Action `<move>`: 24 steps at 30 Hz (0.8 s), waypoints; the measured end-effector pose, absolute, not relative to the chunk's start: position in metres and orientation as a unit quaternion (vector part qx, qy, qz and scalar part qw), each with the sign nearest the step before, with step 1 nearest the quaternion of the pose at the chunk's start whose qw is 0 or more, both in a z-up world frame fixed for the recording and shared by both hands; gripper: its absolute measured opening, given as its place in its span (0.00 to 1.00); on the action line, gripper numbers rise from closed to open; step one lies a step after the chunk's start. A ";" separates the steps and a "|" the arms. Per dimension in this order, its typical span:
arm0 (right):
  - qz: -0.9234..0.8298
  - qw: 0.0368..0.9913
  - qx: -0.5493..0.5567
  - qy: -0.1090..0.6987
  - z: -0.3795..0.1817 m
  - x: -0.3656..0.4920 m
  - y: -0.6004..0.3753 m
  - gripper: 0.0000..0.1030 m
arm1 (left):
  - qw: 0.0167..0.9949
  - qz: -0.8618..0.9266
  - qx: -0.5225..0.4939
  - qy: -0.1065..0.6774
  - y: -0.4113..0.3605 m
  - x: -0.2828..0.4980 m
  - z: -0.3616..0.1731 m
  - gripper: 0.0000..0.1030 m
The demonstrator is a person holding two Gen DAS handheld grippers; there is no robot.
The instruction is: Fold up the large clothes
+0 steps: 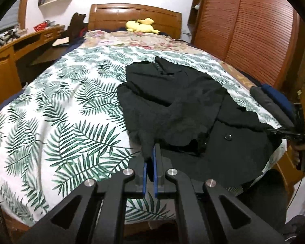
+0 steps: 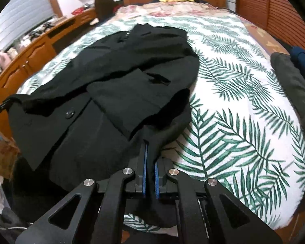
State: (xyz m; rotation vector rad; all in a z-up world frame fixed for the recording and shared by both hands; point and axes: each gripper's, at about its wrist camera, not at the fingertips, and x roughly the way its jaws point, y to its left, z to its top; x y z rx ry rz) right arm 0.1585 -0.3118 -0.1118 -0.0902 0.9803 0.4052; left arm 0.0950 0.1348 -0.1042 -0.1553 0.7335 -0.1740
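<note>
A large black coat [image 1: 179, 105] lies on the bed, collar toward the headboard, sleeves folded in over its front. It also shows in the right wrist view [image 2: 116, 81]. My left gripper [image 1: 151, 152] is shut on the coat's lower left edge, with black cloth pinched between its blue pads. My right gripper [image 2: 149, 152] is shut on the coat's lower right edge in the same way. The right gripper also shows at the far right of the left wrist view [image 1: 282, 132], at the coat's hem. A button [image 1: 227, 136] shows on the coat's front.
The bed has a white cover with green leaf print [image 1: 61, 111]. A yellow plush toy [image 1: 141, 26] lies by the wooden headboard. A wooden desk [image 1: 14, 48] runs along the left. Red-brown slatted wardrobe doors [image 1: 254, 30] stand on the right. Dark folded clothes [image 2: 290, 77] lie at the bed's right edge.
</note>
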 end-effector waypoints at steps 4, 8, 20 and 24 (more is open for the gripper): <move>0.158 0.861 -0.044 0.481 -0.115 0.155 -0.310 0.04 | 0.921 -0.105 -0.079 0.366 0.139 0.102 -0.108 0.01; 0.128 0.858 -0.030 0.497 -0.123 0.153 -0.313 0.12 | 0.916 -0.113 -0.069 0.380 0.140 0.106 -0.110 0.01; 0.168 0.857 0.017 0.486 -0.130 0.136 -0.331 0.04 | 0.934 -0.076 -0.075 0.342 0.119 0.068 -0.092 0.00; 0.196 0.874 0.037 0.443 -0.102 0.130 -0.334 0.02 | 0.945 -0.052 -0.073 0.313 0.114 0.051 -0.067 0.00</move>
